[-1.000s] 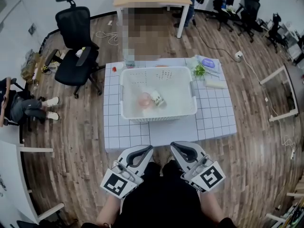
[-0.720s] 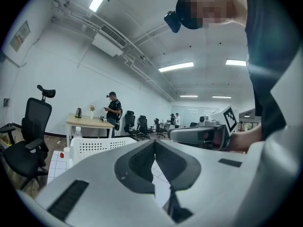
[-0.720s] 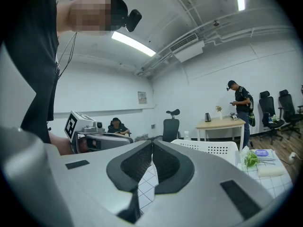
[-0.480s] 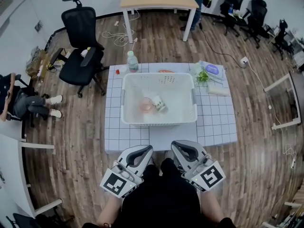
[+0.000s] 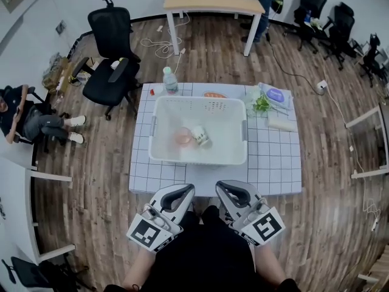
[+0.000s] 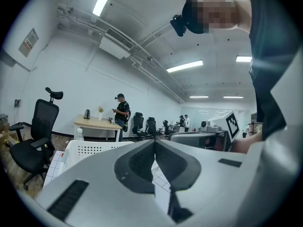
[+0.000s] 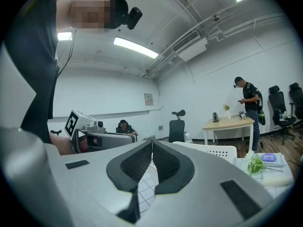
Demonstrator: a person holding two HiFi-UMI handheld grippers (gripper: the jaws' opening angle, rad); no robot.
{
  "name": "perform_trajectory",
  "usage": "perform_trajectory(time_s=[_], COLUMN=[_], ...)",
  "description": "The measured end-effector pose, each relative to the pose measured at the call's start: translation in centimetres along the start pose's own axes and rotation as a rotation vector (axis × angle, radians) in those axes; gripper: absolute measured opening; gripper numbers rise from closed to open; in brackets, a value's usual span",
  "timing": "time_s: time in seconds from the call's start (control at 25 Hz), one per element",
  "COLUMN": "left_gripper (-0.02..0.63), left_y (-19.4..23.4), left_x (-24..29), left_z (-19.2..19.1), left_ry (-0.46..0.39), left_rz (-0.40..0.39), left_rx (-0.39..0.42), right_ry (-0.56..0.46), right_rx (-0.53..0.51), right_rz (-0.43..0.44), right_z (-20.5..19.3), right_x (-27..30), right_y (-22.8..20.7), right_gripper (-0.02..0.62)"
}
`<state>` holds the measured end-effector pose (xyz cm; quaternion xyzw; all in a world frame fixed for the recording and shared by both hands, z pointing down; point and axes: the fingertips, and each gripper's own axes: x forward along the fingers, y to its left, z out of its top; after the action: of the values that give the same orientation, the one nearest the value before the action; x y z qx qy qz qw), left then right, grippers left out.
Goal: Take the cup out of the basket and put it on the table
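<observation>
Two grippers are hanging just short of the table's near edge, both clenched on nothing: the left gripper (image 5: 184, 191) is holding its jaws tip to tip, and the right gripper (image 5: 223, 187) is doing the same. One white basket (image 5: 197, 104) is sitting mid-table (image 5: 279, 163). One cup (image 5: 200, 135) is lying tipped over on the basket floor, next to one pink round item (image 5: 183, 137); contact unclear. Along the basket's far side: one clear bottle (image 5: 169, 79), one orange item (image 5: 214, 95), one small red bit (image 5: 152, 91). On its right: one sprig of greens (image 5: 261, 104), one purple-labelled pack (image 5: 275, 94), one white block (image 5: 281, 123). One black office chair (image 5: 112, 53) is standing left of the table, and one person (image 5: 27, 117) is sitting further left.
</observation>
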<state>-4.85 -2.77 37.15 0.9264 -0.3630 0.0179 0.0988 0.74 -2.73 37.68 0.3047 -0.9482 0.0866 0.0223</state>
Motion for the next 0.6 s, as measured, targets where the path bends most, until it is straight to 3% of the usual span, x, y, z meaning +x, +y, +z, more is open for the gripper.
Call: perform_trajectory(time_s=[0.24,0.6], left_gripper=[0.009,0.009], left_y=[-1.0,0.8], left_x=[1.7,1.6], left_z=[-0.8,-0.5], left_ry=[-0.001,0.017], left_rz=[0.035,0.012], left_rx=[-0.022,-0.013], right_ry=[0.023,0.047], right_rx=[0.009,0.0], right_rz=[0.05,0.035], right_z=[-1.1,-1.2], right_x=[-0.5,1.0], right_y=[-0.7,-1.2], right_gripper=[0.025,0.026])
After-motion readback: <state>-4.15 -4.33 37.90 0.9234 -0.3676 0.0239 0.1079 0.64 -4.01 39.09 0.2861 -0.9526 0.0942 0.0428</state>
